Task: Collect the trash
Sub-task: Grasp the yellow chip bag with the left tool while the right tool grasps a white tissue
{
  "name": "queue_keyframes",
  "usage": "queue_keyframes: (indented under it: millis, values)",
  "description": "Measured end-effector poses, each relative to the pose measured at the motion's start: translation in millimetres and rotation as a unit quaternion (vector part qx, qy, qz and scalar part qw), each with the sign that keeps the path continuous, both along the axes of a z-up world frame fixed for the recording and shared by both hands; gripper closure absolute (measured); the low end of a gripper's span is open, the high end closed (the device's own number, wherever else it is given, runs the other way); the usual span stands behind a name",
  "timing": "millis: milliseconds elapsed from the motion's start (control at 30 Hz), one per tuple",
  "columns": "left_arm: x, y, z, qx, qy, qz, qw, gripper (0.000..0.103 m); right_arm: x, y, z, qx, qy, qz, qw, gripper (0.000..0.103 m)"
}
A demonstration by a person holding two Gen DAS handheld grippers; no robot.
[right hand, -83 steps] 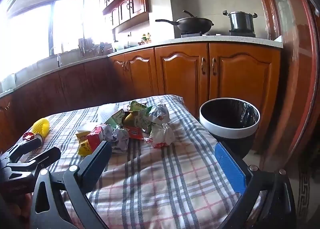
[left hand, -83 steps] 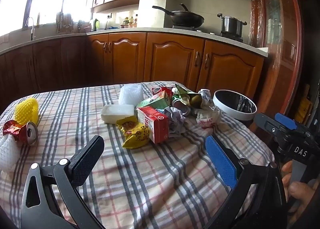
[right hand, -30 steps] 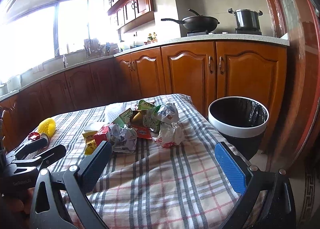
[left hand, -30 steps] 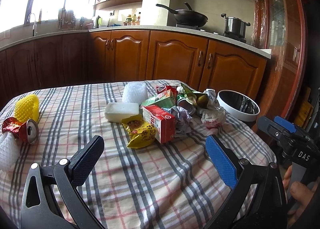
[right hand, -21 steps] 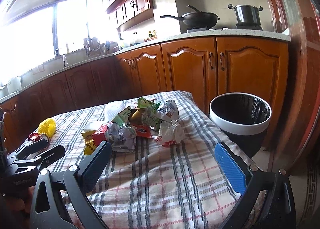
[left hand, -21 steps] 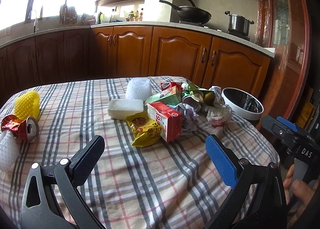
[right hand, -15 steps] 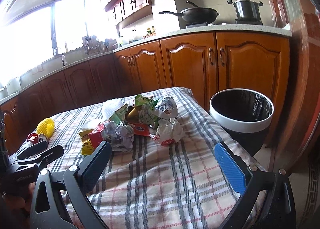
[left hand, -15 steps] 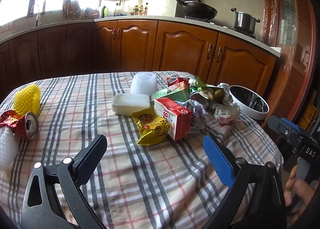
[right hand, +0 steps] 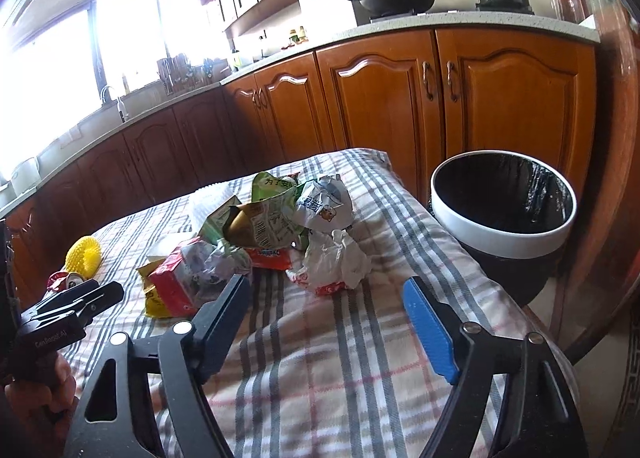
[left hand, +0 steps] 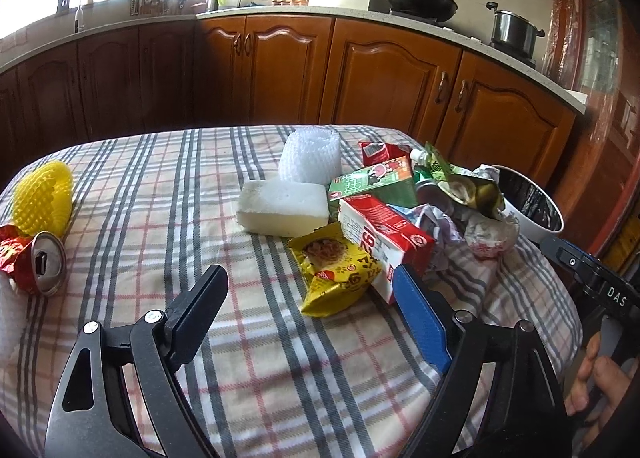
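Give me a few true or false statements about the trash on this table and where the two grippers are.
1. Both grippers, left gripper and right gripper, are open and hold nothing. True.
2. The trash bin stands on the table. False: it stands beside the table's edge.
3. The yellow snack packet lies against the red carton. True.
4. The crushed can sits within the main pile. False: it lies apart, by the yellow foam net.

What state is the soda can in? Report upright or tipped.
Tipped. The red soda can lies on its side on the plaid tablecloth, its opened top facing the left wrist camera, beside the yellow foam net.
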State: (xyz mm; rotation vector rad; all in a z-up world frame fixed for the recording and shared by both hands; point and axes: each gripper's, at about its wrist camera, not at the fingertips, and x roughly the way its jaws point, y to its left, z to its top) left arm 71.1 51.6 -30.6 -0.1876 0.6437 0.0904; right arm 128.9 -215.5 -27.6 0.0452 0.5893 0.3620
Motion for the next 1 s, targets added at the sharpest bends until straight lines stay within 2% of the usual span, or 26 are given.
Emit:
queue_keyframes:
  millis: [200, 300, 400, 467, 567, 833, 1000]
  values:
    - [24.2, 1.9, -12.8, -0.009, 0.031, -0.007, 0.9995, 0.017, 29.5, 1.1, -10.2, 0.002, 0.027, 0.003, 1.000, 0.030]
    - [34.3, -1.2, -20.2, -0.009, 0.049, -0.016, 0.9986, 0.021, 46.2, 2.5, -18.5, 0.001, 0.044, 0.004, 0.999, 0.035]
    - [43.3, -5.7, -26.6, -0.013, 0.068, -0.029, 0.9971, 0.036, 59.9, 4.0, -26.4, 0.007, 0.063, 0.008, 0.998, 0.046]
    - [46.6, -7.6, -29.6, -0.020, 0.078, -0.041, 0.9959, 0.060, 63.5, 5.3, -29.5, 0.011, 0.072, 0.015, 0.997, 0.063]
    - [47.1, -10.1, -29.1, -0.023, 0.075, -0.054, 0.9954, 0.078, 60.8, 6.9, -29.3, 0.015, 0.073, 0.027, 0.997, 0.079]
    - [19.1, -16.6, -12.4, -0.004, 0.038, -0.057, 0.9976, 0.083, 32.8, -4.5, -16.1, 0.034, 0.060, 0.048, 0.996, 0.083]
    - [-1.1, -19.7, 9.7, -0.017, 0.009, -0.065, 0.9977, 0.083, 15.9, -16.2, -7.2, 0.045, 0.053, 0.050, 0.996, 0.083]
